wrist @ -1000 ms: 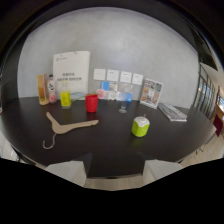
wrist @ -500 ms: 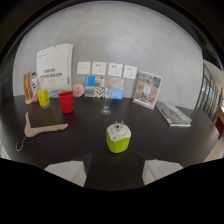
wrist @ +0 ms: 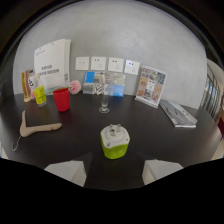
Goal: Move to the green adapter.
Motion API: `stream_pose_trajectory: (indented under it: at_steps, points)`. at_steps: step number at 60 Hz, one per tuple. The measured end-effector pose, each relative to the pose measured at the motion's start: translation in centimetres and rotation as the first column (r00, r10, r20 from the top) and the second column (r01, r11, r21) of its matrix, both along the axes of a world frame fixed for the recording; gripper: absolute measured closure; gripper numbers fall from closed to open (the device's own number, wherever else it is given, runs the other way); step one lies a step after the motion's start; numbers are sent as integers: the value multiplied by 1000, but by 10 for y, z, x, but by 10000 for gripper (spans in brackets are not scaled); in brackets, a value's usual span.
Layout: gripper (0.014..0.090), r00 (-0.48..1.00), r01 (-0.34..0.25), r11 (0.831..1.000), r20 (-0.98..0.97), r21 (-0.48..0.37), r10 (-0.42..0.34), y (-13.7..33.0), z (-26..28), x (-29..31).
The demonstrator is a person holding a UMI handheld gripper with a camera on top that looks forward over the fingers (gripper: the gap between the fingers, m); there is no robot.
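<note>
Green adapter [wrist: 114, 141], a rounded plastic block with a white top face and metal pins, sat on the dark surface [wrist: 165, 135] just ahead of your tool [wrist: 114, 172], whose pale fingers [wrist: 67, 171] were spread apart with nothing between them. Beyond it you had a clear stemmed glass [wrist: 104, 95], a red cup [wrist: 61, 99] and a wooden hanger [wrist: 36, 128]. White wall sockets [wrist: 107, 64] and a printed sign [wrist: 52, 61] stood behind; its writing was unreadable.
</note>
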State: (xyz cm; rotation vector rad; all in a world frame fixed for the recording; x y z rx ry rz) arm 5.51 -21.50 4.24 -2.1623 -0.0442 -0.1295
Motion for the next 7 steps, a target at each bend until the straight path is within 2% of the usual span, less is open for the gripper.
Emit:
stream_pose_trajectory:
  at_steps: [7]
  points:
    - [198,1000,-2,1000,7,5,2,1,1,1]
